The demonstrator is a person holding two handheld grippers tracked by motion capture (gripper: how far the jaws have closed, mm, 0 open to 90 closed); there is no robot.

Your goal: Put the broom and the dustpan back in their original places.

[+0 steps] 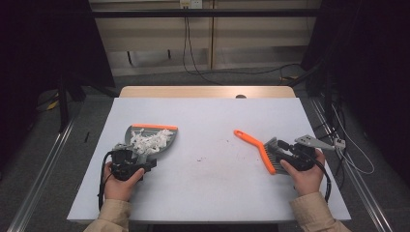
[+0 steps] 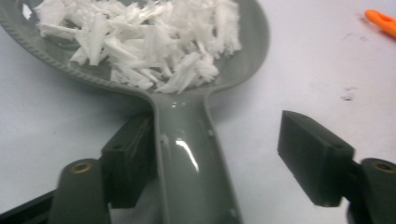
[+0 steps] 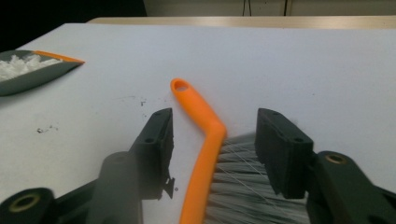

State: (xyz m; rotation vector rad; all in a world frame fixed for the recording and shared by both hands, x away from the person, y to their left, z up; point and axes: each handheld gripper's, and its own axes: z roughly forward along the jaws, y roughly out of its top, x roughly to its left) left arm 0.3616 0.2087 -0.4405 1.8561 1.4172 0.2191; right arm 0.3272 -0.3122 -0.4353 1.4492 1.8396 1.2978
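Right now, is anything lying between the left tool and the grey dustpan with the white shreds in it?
Nothing visible does. The dustpan handle already lies between the jaws of the left tool: one pad sits beside the handle, the other stands apart from it. The white shreds stay farther off in the pan.

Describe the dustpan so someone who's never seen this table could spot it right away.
On the pale table, look at its left side, just ahead of the left gripper. The grey dustpan lies there. It alone has an orange front lip and holds a heap of white shreds.

Brush (image 3: 205,158) bristles and dustpan (image 2: 187,154) handle run off-frame.
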